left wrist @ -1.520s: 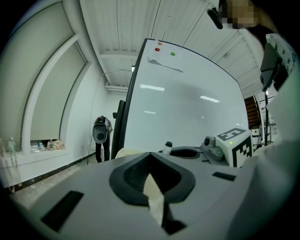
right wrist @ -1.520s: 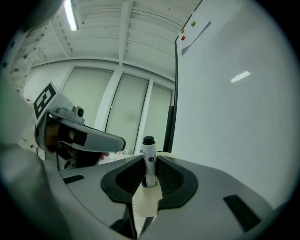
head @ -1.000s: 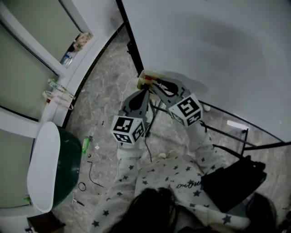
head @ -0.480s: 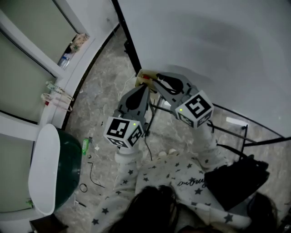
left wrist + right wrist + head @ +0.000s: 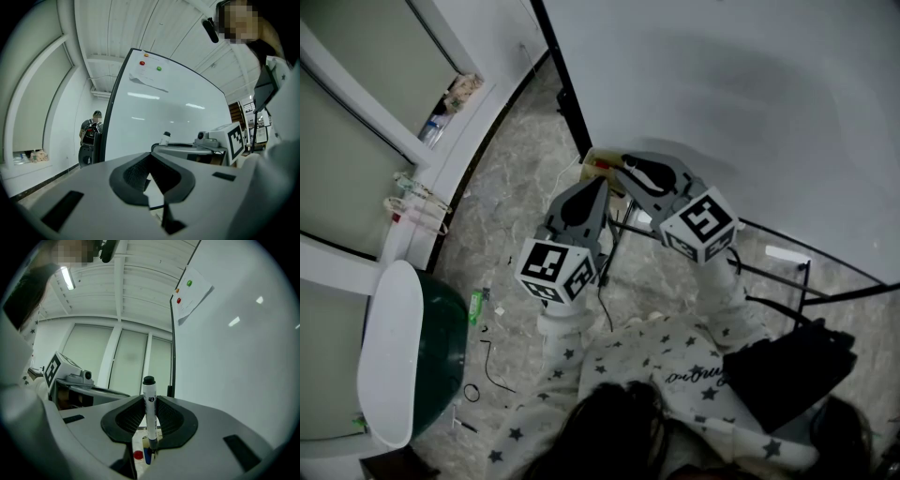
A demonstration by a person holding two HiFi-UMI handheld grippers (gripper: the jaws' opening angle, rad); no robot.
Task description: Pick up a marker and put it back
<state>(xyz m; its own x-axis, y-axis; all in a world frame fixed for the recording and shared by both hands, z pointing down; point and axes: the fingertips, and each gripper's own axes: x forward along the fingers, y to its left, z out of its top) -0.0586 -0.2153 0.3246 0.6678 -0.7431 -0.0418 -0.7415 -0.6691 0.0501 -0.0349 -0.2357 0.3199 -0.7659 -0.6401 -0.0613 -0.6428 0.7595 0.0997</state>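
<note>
White marker [image 5: 149,391], black cap, label unreadable, clamped upright in right gripper [image 5: 150,403]; left gripper [image 5: 149,161] jaws together, empty.

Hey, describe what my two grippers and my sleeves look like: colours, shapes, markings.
The left gripper and the right gripper are matte grey bodies tapering to a wedge. Black ribbed pads line their jaws. Each carries a white cube with black square markers. The sleeves are pale fabric printed with small dark stars.
</note>
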